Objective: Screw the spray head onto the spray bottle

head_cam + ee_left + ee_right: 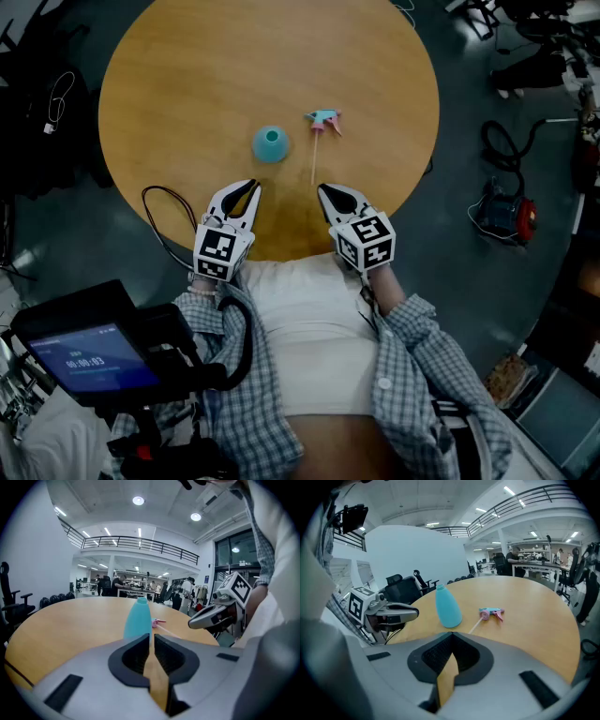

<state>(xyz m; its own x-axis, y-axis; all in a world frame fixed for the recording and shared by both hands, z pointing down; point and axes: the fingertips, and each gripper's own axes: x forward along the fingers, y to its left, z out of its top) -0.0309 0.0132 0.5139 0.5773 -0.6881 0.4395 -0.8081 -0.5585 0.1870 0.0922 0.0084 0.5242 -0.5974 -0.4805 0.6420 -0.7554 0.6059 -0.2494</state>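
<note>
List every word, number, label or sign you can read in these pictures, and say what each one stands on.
Device screen, lower left of the head view: a row of timer-like digits, too blurred to quote.
Left gripper, on its cube: a black-and-white square marker pattern, no letters.
Right gripper, on its cube: the same kind of marker, no letters.
Spray bottle: no label or print visible.
Spray head: no print visible.

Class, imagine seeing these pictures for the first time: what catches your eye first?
A teal spray bottle stands upright and capless near the middle of the round wooden table, its pink-and-teal spray head lying apart to its right. At the near edge, the left gripper and right gripper point toward them, both shut and empty.
</note>
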